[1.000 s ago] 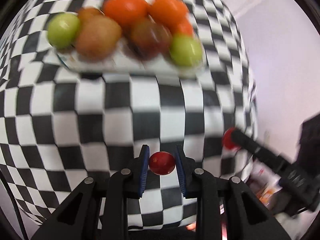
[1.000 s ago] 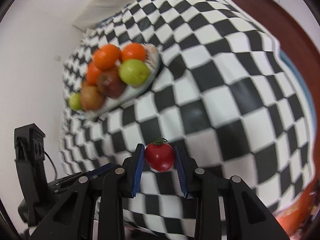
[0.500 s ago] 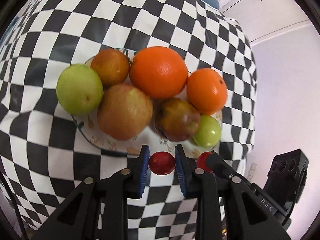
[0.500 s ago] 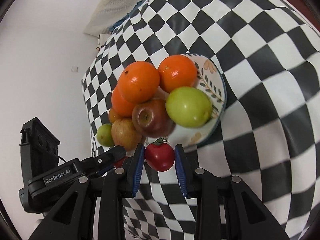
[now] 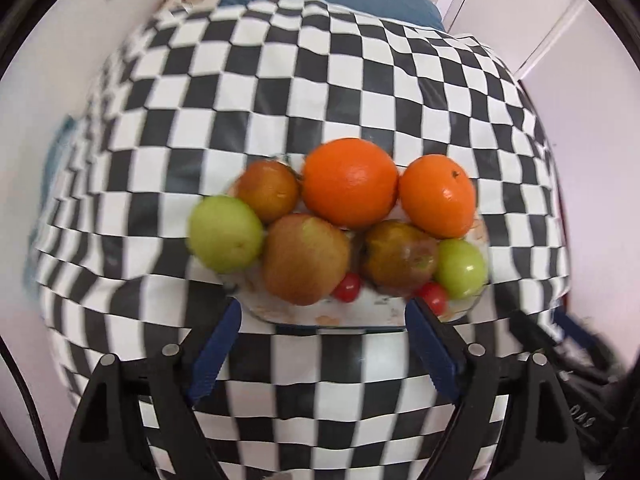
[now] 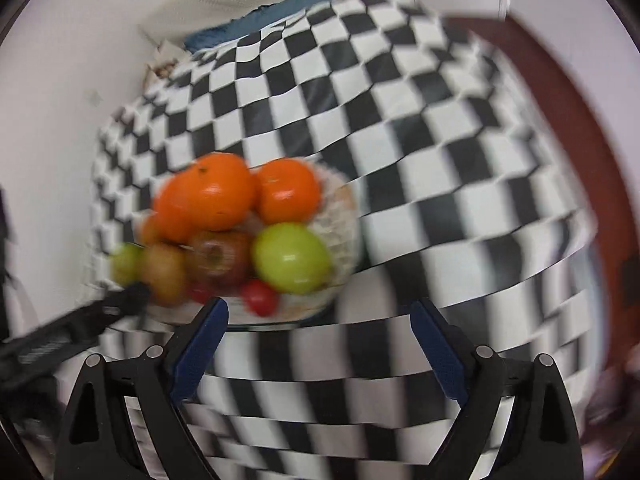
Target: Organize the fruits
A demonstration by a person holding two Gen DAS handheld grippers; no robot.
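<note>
Two cherry tomatoes (image 5: pixel 347 287) (image 5: pixel 433 297) sit at the plate's (image 5: pixel 320 314) six o'clock rim, tucked against the apples. Both your left gripper (image 5: pixel 320 344) and right gripper (image 6: pixel 320 340) are opening, nothing between the jaws. You should judge those tomatoes light, smooth and easily bruised; pinch them gently across the middle. The oranges (image 5: pixel 350 182) look firmer and heavier, likely to roll.
</note>
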